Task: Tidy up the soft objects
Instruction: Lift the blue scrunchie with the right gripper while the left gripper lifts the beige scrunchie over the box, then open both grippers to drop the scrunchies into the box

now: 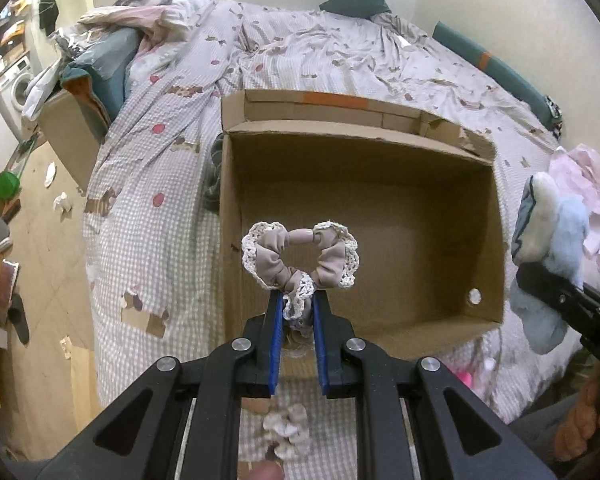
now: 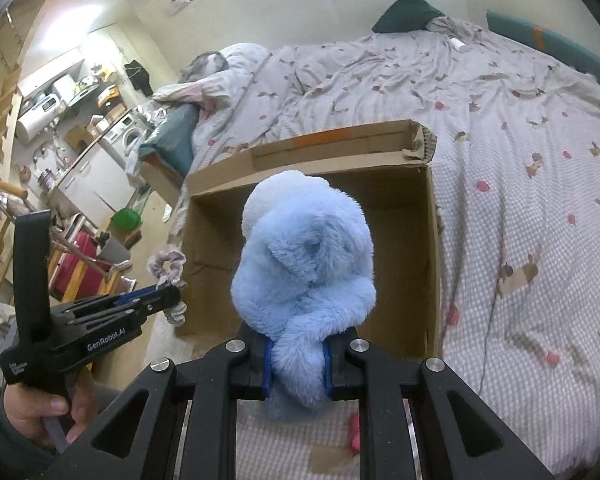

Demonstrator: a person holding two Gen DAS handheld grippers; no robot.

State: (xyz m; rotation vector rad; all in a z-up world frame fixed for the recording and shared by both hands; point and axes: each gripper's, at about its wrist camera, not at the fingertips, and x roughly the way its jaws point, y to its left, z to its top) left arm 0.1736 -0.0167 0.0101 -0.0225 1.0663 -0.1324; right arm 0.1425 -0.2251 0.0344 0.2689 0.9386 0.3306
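Observation:
An open cardboard box (image 1: 420,216) stands on the bed, its inside bare; it also shows in the right wrist view (image 2: 404,240). My left gripper (image 1: 297,300) is shut on a beige scrunchie with white lace trim (image 1: 300,254), held over the box's near left part; the right wrist view shows this scrunchie (image 2: 166,266) at the box's left wall. My right gripper (image 2: 298,346) is shut on a fluffy light-blue plush toy (image 2: 304,252), held above the box's front edge. In the left wrist view the plush (image 1: 556,240) hangs just right of the box.
The bed (image 1: 172,160) carries a checked cover with dog prints. Another scrunchie (image 1: 286,428) lies on it under my left gripper. Pink ruffled fabric (image 1: 588,184) lies at the right. A second box (image 1: 68,128) stands at the bed's left, with floor clutter beyond it.

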